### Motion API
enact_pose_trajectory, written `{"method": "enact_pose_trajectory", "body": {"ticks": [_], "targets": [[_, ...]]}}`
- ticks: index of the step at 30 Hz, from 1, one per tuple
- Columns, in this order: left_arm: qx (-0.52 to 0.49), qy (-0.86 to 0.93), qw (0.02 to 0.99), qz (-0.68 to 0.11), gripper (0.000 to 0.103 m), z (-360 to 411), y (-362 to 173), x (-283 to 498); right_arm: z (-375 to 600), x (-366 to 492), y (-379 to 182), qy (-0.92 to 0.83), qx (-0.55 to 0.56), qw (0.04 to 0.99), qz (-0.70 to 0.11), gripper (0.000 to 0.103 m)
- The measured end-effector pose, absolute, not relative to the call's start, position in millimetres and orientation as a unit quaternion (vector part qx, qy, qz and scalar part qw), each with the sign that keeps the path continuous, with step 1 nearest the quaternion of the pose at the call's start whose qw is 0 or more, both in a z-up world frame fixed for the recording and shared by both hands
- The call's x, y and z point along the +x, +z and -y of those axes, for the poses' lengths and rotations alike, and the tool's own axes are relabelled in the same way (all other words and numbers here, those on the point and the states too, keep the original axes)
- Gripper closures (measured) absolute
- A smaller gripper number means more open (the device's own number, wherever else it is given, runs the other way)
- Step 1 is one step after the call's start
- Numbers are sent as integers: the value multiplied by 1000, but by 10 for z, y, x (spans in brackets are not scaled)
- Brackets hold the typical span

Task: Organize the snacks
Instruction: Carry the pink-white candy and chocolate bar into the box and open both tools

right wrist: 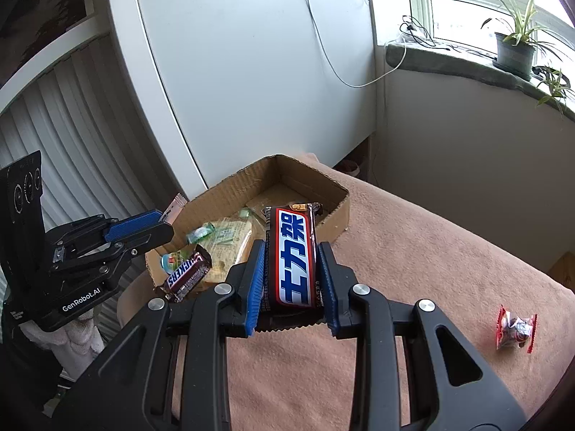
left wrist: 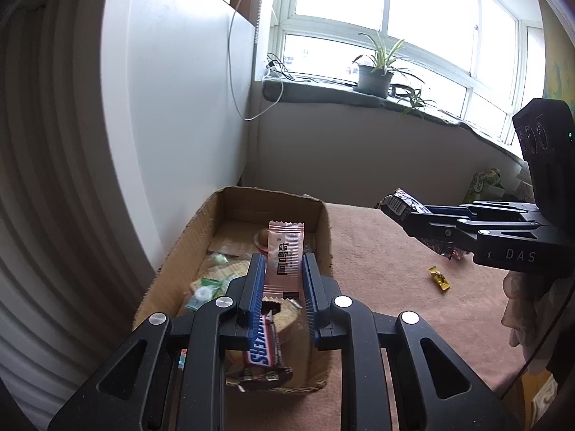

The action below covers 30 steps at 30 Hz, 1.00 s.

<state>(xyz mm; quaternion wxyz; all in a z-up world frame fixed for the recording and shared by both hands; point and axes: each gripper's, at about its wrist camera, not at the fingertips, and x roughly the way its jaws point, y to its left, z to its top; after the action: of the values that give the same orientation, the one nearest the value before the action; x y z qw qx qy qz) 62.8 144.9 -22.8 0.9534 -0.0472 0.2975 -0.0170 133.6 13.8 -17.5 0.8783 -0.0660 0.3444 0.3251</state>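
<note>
My left gripper point(left wrist: 283, 258) is shut on a pink wrapped snack bar point(left wrist: 285, 251) and holds it upright over the open cardboard box point(left wrist: 273, 194). In the box lie a Snickers bar point(left wrist: 264, 344), green-and-white candies point(left wrist: 205, 289) and a pale cracker pack. My right gripper point(right wrist: 291, 246) is shut on a dark Snickers bar with white Chinese lettering point(right wrist: 293, 262), just short of the box's point(right wrist: 230, 183) near right wall. In the right wrist view the left gripper point(right wrist: 163, 224) hangs at the box's left side with the pink wrapper point(right wrist: 176, 208) sticking out.
The box stands on a pinkish-brown cloth point(left wrist: 388, 258). A yellow candy point(left wrist: 439, 279) and a red-wrapped candy point(right wrist: 515, 328) lie loose on it, right of the box. A white cabinet point(right wrist: 251, 72) stands behind the box. A potted plant point(left wrist: 373, 79) sits on the windowsill.
</note>
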Motion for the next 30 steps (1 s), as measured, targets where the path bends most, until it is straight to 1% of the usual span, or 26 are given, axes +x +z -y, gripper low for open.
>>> {"method": "enact_pose_trajectory", "body": {"ticks": [11, 22, 23, 24, 25, 26, 27, 30], "targets": [[-61, 15, 948, -313, 84, -1772, -385, 781, -591, 1732, -372, 338, -77, 862, -369, 73], [-66, 28, 941, -331, 83, -1849, -521, 922, -778, 2005, -534, 340, -75, 852, -391, 73], [-66, 29, 940, -332, 83, -1844, -525, 932, -781, 2012, -536, 339, -75, 853, -390, 71], [-65, 31, 940, -334, 81, -1837, -529, 944, -766, 2011, -531, 336, -73, 855, -388, 67], [-64, 33, 940, -335, 75, -1831, -531, 954, -757, 2013, -527, 332, -71, 858, -385, 48], [-64, 35, 939, -335, 71, -1827, -532, 957, -742, 2007, -517, 331, -67, 861, -381, 32], [-64, 36, 939, -335, 65, -1826, -532, 959, -720, 1996, -502, 330, -64, 863, -377, 28], [-66, 37, 939, -335, 64, -1827, -529, 939, -677, 1973, -460, 328, -64, 866, -372, 27]]}}
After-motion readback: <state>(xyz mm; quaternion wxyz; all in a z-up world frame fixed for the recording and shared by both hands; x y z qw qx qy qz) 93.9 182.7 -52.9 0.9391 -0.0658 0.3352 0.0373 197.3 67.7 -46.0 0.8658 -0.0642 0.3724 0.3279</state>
